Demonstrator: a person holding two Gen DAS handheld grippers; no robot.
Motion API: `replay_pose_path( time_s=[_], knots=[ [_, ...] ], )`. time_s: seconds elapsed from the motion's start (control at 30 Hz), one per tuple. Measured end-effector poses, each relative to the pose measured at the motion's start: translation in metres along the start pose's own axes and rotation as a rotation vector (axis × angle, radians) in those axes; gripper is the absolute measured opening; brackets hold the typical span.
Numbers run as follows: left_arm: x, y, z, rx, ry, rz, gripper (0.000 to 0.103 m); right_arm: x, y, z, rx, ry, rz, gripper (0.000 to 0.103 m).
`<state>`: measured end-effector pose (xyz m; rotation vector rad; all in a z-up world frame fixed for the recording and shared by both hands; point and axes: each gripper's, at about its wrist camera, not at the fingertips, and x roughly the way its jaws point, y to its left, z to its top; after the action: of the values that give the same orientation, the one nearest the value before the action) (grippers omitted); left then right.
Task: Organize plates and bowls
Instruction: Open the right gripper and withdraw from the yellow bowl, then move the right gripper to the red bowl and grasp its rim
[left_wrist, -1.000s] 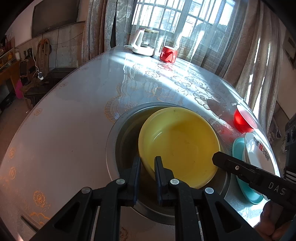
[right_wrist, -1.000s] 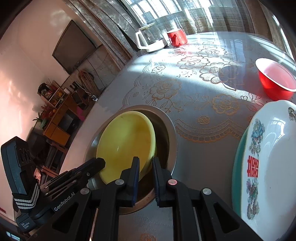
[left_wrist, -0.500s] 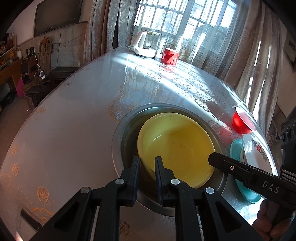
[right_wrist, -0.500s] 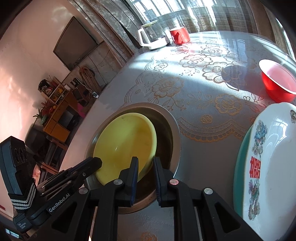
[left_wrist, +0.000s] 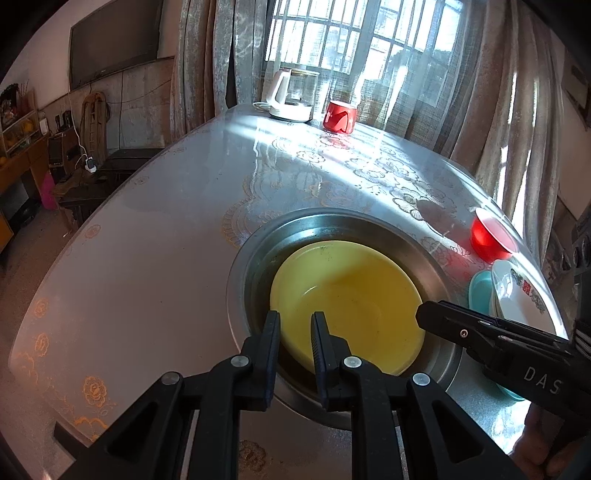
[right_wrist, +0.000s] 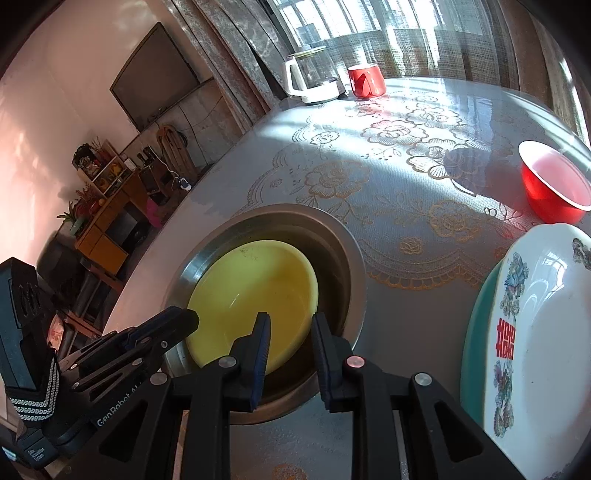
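A yellow bowl (left_wrist: 351, 295) lies in the round steel basin (left_wrist: 332, 229) sunk in the table; it also shows in the right wrist view (right_wrist: 251, 295). My left gripper (left_wrist: 295, 332) is open, its fingers astride the bowl's near rim without clamping it. My right gripper (right_wrist: 288, 332) is open over the bowl's right rim. A white patterned plate (right_wrist: 546, 332) sits on a teal plate (right_wrist: 476, 332) at the right. A red bowl (right_wrist: 554, 184) stands behind them.
A glass kettle (left_wrist: 291, 96) and a red mug (left_wrist: 340, 116) stand at the table's far edge by the curtained window. The table edge curves down on the left, with furniture on the floor beyond.
Both grippers have let go of the yellow bowl's rim and opened. The bowl has settled lower in the basin, and both cameras have pulled back a little.
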<state>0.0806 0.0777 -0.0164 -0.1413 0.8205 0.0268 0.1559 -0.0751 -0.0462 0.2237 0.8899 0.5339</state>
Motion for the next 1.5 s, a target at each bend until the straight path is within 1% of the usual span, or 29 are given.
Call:
replay_pose_path(
  time_s=[0.1, 0.33, 0.4, 0.53, 0.77, 0.97, 1.1, 1.27, 1.5],
  knots=[
    [-0.004, -0.001, 0.000, 0.021, -0.024, 0.041, 0.019, -0.001, -0.003, 0.000, 0.017, -0.004, 0.013, 0.023],
    [-0.022, -0.002, 0.000, 0.041, -0.083, 0.089, 0.021, -0.010, -0.003, -0.007, 0.013, -0.054, 0.024, 0.029],
    [-0.029, -0.005, -0.001, 0.060, -0.106, 0.105, 0.023, -0.014, -0.003, -0.008, 0.016, -0.067, 0.017, 0.029],
    [-0.040, -0.010, -0.005, 0.078, -0.128, 0.108, 0.024, -0.026, -0.003, -0.011, 0.009, -0.102, 0.011, 0.032],
    [-0.069, -0.027, -0.014, 0.130, -0.198, 0.119, 0.024, -0.046, -0.008, -0.022, 0.021, -0.144, -0.014, 0.033],
    [-0.091, -0.048, -0.022, 0.190, -0.245, 0.093, 0.024, -0.065, -0.016, -0.029, 0.049, -0.181, -0.034, 0.034],
    [-0.101, -0.063, -0.026, 0.230, -0.265, 0.072, 0.026, -0.080, -0.022, -0.034, 0.056, -0.212, -0.074, 0.034],
    [-0.105, -0.082, -0.026, 0.270, -0.280, 0.053, 0.026, -0.097, -0.037, -0.038, 0.091, -0.247, -0.093, 0.034],
    [-0.099, -0.105, -0.028, 0.328, -0.272, 0.033, 0.029, -0.115, -0.069, -0.039, 0.172, -0.288, -0.131, 0.035]
  ],
)
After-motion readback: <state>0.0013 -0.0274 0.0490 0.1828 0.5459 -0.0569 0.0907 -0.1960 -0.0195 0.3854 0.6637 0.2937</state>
